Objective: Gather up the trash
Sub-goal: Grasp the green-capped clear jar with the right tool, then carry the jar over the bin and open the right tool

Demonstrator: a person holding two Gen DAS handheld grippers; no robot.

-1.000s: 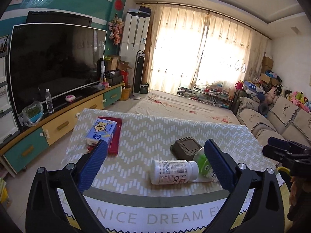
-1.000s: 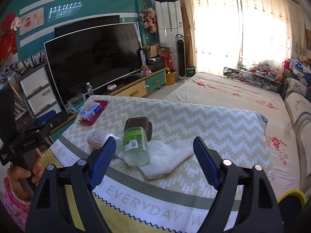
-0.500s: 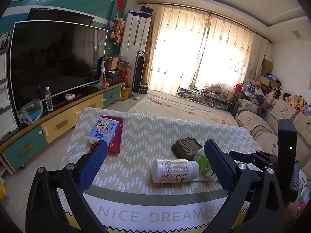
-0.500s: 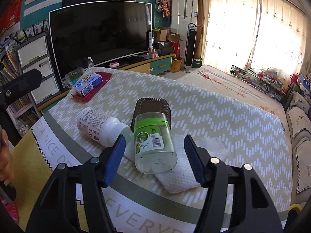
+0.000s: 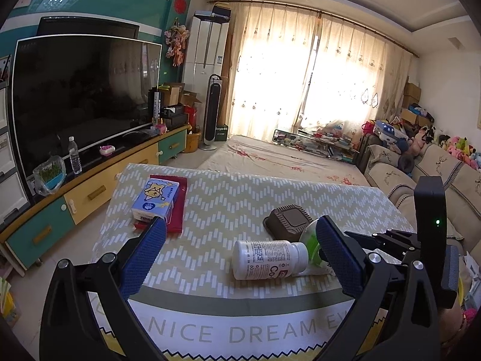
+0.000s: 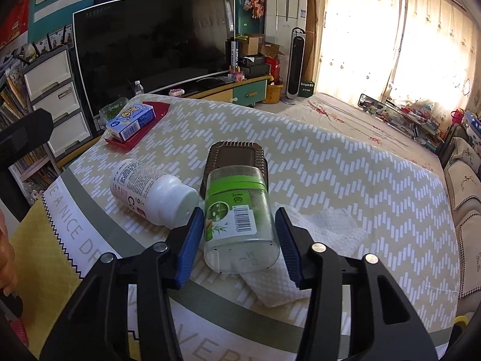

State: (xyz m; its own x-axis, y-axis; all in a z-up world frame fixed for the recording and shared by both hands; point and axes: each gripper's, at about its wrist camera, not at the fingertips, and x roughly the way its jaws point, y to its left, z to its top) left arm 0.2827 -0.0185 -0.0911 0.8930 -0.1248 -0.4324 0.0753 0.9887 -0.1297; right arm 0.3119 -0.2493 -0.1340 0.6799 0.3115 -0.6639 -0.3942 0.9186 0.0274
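Right claw [image 6: 237, 234] set around a clear plastic jar with a green label and green cap [image 6: 239, 219], lying on its side on the tabletop [image 6: 345, 162] under a chevron-patterned cloth; blue pads [image 6: 189, 240] just closing in, the left one at the jar's wall, the right one a sliver away, no firm clamp visible yet. Beneath the jar's base, a crumpled white paper towel [image 6: 324, 237]. Just left of it, a white pill bottle with a white cap [image 6: 150, 189], on its side, cap toward the jar. Behind the jar and touching its cap end, an upturned dark brown plastic tray [image 6: 236, 156]. Farther back left, a blue tissue packet [image 6: 130, 120] on a flat red pouch [image 6: 141, 132]. Left claw [image 5: 240, 240] spread wide over the near edge, holding nothing, pill bottle [image 5: 267, 258] between its pads but untouched.
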